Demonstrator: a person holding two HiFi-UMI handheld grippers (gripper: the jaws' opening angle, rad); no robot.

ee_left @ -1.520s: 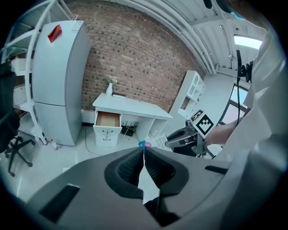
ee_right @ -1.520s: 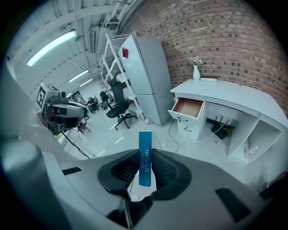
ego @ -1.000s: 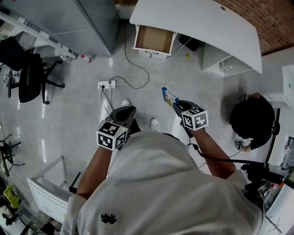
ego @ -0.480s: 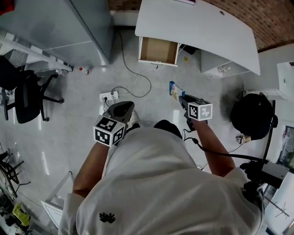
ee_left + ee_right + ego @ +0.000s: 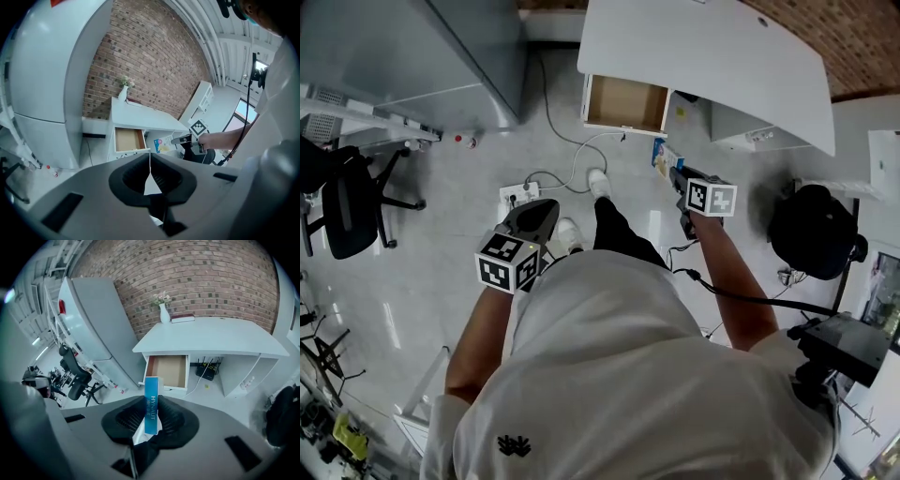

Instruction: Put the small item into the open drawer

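A small blue box stands upright between the pads of my right gripper, which is shut on it. In the right gripper view the blue box sticks up from my right gripper, in line with the open drawer beyond. That drawer is pulled out from under the white desk and shows a bare brown bottom. My left gripper hangs lower left over the floor. In its own view my left gripper is shut with nothing in it, and the drawer lies ahead.
A tall grey cabinet stands left of the desk. A power strip with cables lies on the floor below the drawer. An office chair is at the left and a black round chair at the right. A vase sits on the desk.
The person has walked toward the desk, one foot now forward. Both grippers moved with them, and the right gripper with the blue box is now close beside the open drawer.
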